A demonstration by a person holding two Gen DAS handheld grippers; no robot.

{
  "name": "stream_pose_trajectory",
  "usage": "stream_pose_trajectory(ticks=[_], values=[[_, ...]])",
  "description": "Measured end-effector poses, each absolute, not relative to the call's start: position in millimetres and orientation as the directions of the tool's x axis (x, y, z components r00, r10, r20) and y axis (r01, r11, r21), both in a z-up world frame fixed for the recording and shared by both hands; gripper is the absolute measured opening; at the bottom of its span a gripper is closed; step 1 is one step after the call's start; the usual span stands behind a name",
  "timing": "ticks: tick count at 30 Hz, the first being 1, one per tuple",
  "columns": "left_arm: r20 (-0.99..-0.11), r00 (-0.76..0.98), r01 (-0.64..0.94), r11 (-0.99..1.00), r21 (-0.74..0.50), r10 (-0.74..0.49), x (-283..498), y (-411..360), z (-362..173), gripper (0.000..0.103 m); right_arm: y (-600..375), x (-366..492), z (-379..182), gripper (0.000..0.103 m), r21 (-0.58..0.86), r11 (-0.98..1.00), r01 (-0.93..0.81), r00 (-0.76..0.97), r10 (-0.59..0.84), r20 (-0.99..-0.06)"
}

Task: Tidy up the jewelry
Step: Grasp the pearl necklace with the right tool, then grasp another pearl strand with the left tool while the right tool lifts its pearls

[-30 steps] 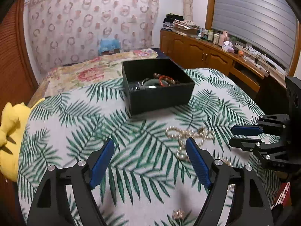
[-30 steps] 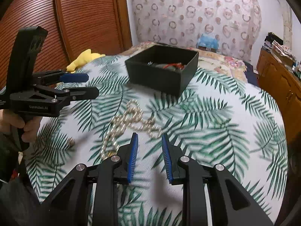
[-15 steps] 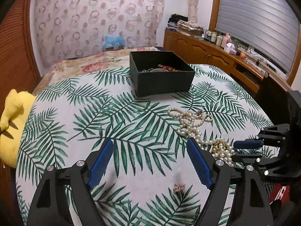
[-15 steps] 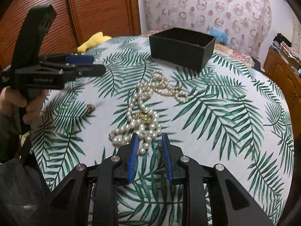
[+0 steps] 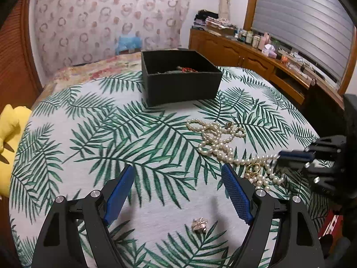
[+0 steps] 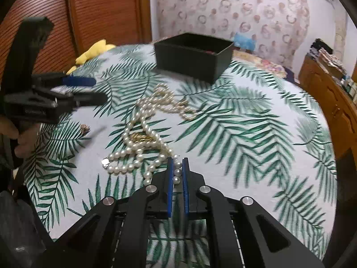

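A long pearl necklace lies in loops on the palm-leaf tablecloth, with a gold ring among its beads. My right gripper is closing its jaws on the near end of the strand, and the pads press on a few pearls. My left gripper hangs open above bare cloth, left of the pearls. A small metal trinket lies just in front of it. The black box stands at the far side and holds a red bracelet.
A yellow plush toy sits at the table's left edge. Wooden cabinets with bottles run along the right wall. A person's hand holds the left gripper's handle.
My right gripper has drawn back to the near end of the pearl strand and narrowed its jaws onto the beads. The left gripper has stayed open in about the same place.
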State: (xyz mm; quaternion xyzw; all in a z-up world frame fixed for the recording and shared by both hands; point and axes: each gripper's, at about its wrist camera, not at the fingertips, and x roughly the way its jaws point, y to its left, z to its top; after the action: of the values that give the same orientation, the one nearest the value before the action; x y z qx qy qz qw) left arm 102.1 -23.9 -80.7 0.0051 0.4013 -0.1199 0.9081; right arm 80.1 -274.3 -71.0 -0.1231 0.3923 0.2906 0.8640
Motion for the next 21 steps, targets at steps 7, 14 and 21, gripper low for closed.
stream_pose_trajectory(ticks=[7, 14, 21], values=[[-0.749, 0.623, 0.242, 0.966, -0.089, -0.225, 111.3, -40.0, -85.4, 0.077, -305.5, 88.0, -49.2, 0.008, 0.007, 0.842, -0.539, 0.604, 0.392, -0.694], [-0.766, 0.609, 0.256, 0.965, -0.059, -0.208, 129.2, -52.3, -88.7, 0.060, -318.8, 92.2, -40.4, 0.008, 0.021, 0.852, -0.524, 0.627, 0.402, -0.668], [-0.780, 0.584, 0.269, 0.960, -0.076, -0.225, 141.8, -56.2, -90.8, 0.033, -315.5, 92.0, -42.1, 0.008, 0.027, 0.841, -0.540, 0.619, 0.419, -0.665]])
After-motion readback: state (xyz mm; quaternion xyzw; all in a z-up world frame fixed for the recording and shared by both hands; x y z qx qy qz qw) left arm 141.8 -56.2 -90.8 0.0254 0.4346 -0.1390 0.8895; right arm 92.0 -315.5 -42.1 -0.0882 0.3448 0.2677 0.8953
